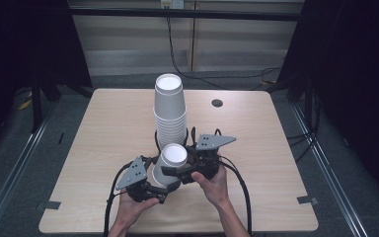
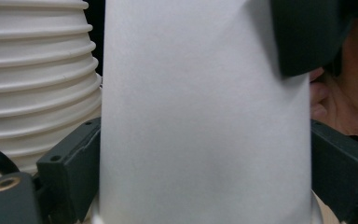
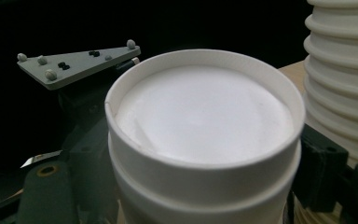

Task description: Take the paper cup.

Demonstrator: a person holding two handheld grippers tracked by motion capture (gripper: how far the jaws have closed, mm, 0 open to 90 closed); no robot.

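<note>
1. Seen from above, a pale wooden table sits in a dark room, with two forearms coming in from its near edge.
2. A tall stack of white paper cups stands upside down at the table's centre, its rolled lips packed in ridges near the base.
3. Just near of the stack, a loose cup of the same kind leans base-up between the two tools. A step below its base edge suggests a second cup nested inside, though I cannot be sure.
4. The right gripper, held in the right hand, reaches in from the right. Its black jaws straddle the cup's upper part and seem to grasp it on both sides.
5. The left gripper, held in the left hand, comes in from the near left. Its jaws flank the wider lower wall. Whether they press on the paper or only stand beside it, I cannot tell.
6. Handling, as a judgement:
   - The cup is very light and will offer almost no resistance.
   - Its thin wall is soft and would dent or go oval under a hard squeeze.
   - The smooth, tapered side could slip upward out of the jaws.
   - The stiffest places to hold are the base ring and the rolled lip, so a gentle hold there is the safest.
</note>
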